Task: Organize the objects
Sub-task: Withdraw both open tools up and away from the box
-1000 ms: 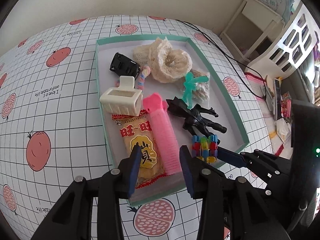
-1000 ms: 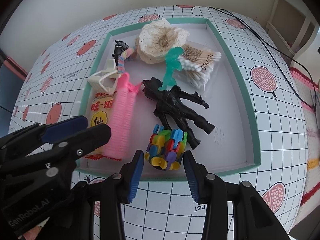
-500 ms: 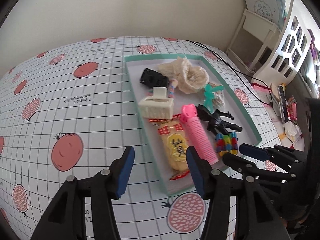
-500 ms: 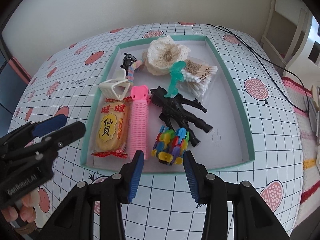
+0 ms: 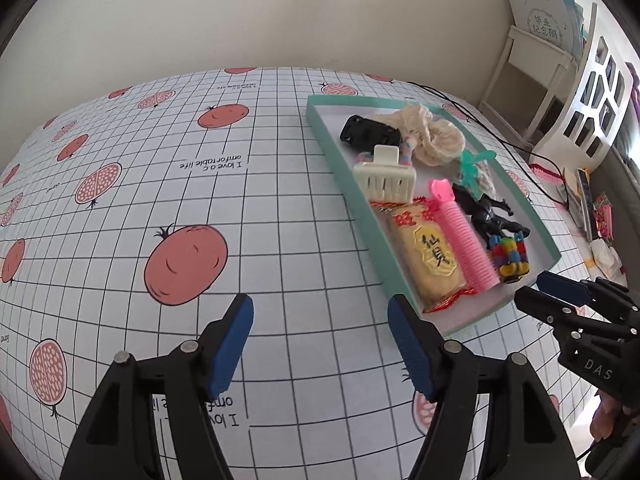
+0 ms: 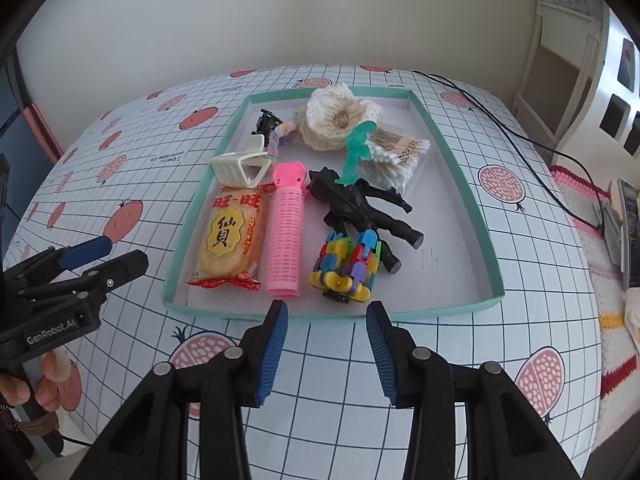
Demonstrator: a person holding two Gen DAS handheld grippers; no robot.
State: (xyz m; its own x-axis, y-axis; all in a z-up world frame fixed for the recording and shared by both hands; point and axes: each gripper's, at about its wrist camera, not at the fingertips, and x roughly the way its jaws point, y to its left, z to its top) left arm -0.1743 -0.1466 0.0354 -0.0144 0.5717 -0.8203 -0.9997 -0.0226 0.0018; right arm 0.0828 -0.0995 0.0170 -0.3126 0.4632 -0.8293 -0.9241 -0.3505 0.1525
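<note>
Teal-rimmed shallow cardboard tray point(image 6: 452, 168) sits on the pomegranate-print tabletop point(image 5: 280, 208), holding a yellow rice-cracker packet point(image 6: 232, 238), pink ridged hair roller point(image 6: 285, 236) and multicoloured linked-block toy point(image 6: 347, 266). Left gripper point(image 5: 320, 340), jaws just widened and empty, hovers beside it; right gripper point(image 6: 327, 350), half-open and empty, at its near edge.

Your teal-rimmed tray point(image 6: 476, 216) holds everything: a rice cracker packet point(image 6: 230, 238) lying flat at its left, a pink hair roller point(image 6: 285, 236) just beside it, a multicoloured block toy point(image 6: 346, 266) near the front edge, a black figure point(image 6: 362, 204), a white claw clip point(image 6: 238, 166), cotton swabs point(image 6: 400, 156) and a cream crochet piece point(image 6: 340, 118) at the back.
</note>
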